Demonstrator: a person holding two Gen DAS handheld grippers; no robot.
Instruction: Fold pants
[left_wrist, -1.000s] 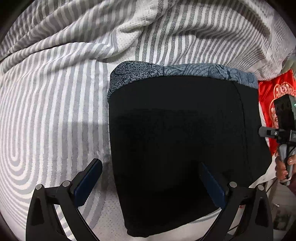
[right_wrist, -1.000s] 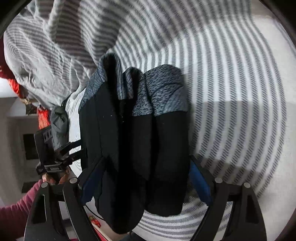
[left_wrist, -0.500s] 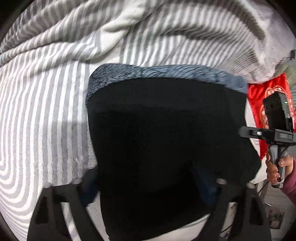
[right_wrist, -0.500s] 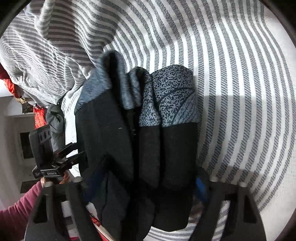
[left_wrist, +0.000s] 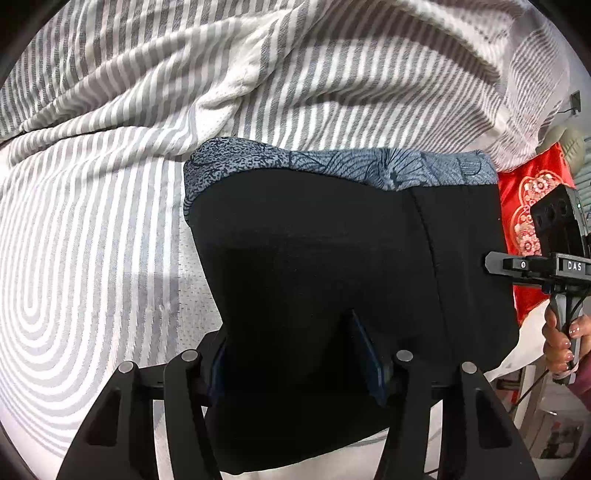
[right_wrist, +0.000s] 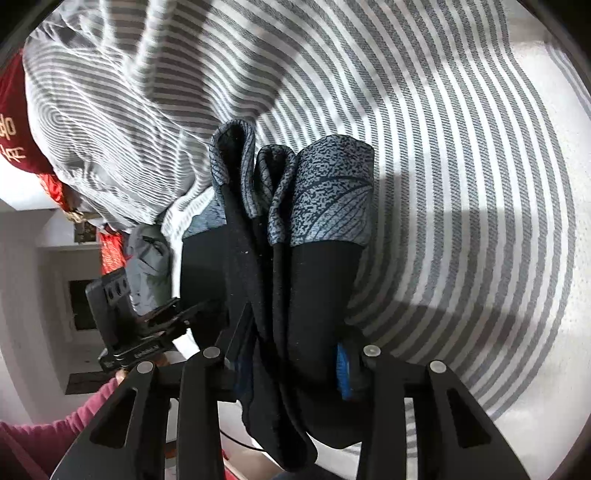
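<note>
The pants (left_wrist: 332, 266) are black with a grey-blue patterned band (left_wrist: 332, 166) at the far end, folded into a block on the striped bed. My left gripper (left_wrist: 291, 354) is shut on the near edge of the block. In the right wrist view the pants (right_wrist: 317, 280) show as several stacked layers with the patterned band (right_wrist: 328, 199) on top. My right gripper (right_wrist: 291, 354) is shut on the stack's near end. The right gripper's body (left_wrist: 554, 254) shows at the right in the left view, and the left gripper's body (right_wrist: 129, 317) shows at the left in the right view.
A grey and white striped sheet (left_wrist: 92, 229) covers the bed, with a rumpled striped blanket (left_wrist: 295, 74) behind the pants. A red patterned cloth (left_wrist: 524, 206) lies past the bed's right edge. A grey bag (right_wrist: 147, 258) and room floor show beyond the edge.
Both grippers have moved forward onto the folded pants and closed from wide open to shut on the near edge. The stack looks slightly lifted and bunched.
</note>
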